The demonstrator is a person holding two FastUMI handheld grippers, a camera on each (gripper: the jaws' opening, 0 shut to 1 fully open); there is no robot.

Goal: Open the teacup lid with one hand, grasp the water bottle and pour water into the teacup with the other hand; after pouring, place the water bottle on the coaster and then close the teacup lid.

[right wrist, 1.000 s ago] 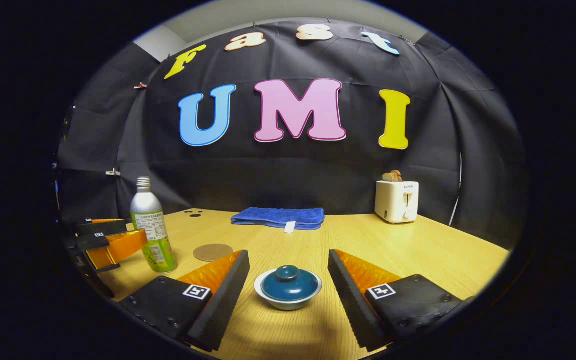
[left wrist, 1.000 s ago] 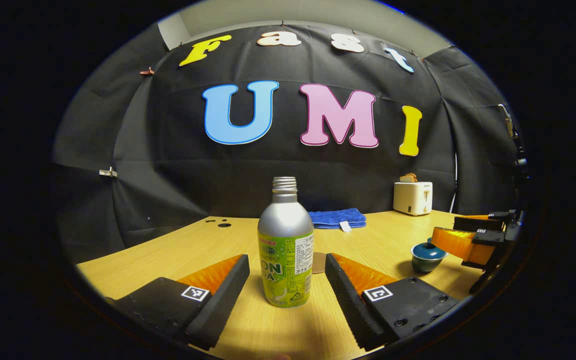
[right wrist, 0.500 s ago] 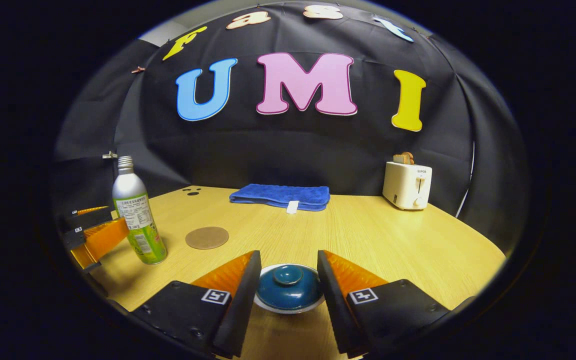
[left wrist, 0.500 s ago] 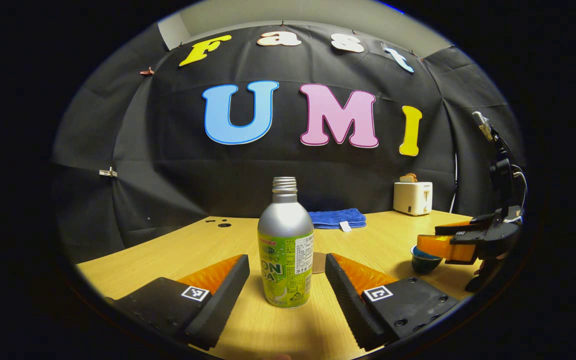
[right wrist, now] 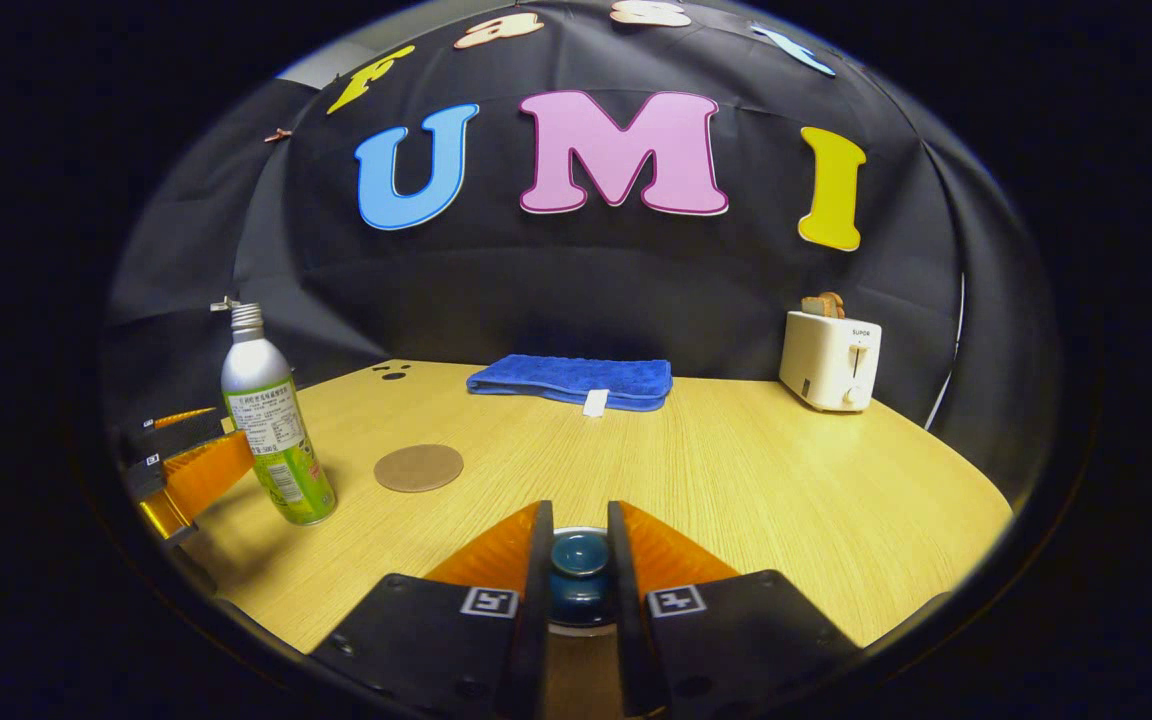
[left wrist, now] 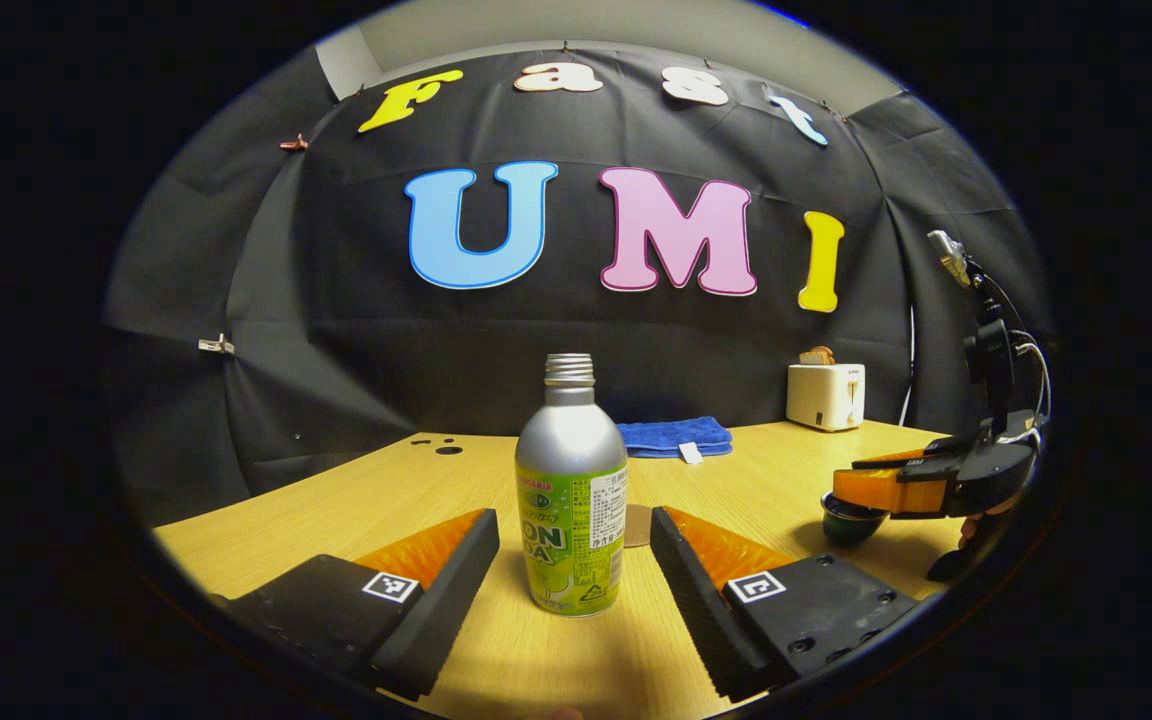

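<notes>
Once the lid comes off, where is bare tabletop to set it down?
Bare table spreads between the blue towel, the toaster and the right gripper. It is crowded on the other side: coaster, bottle and left gripper.

The left hand-held gripper point(left wrist: 573, 585) sits low over the tabletop point(left wrist: 416, 490), level, its two fingers spread wide apart and touching nothing. The right hand-held gripper point(right wrist: 579, 590) tilts downward, its fingers drawn in close, pinching the lid knob point(right wrist: 579, 553) between them.
</notes>
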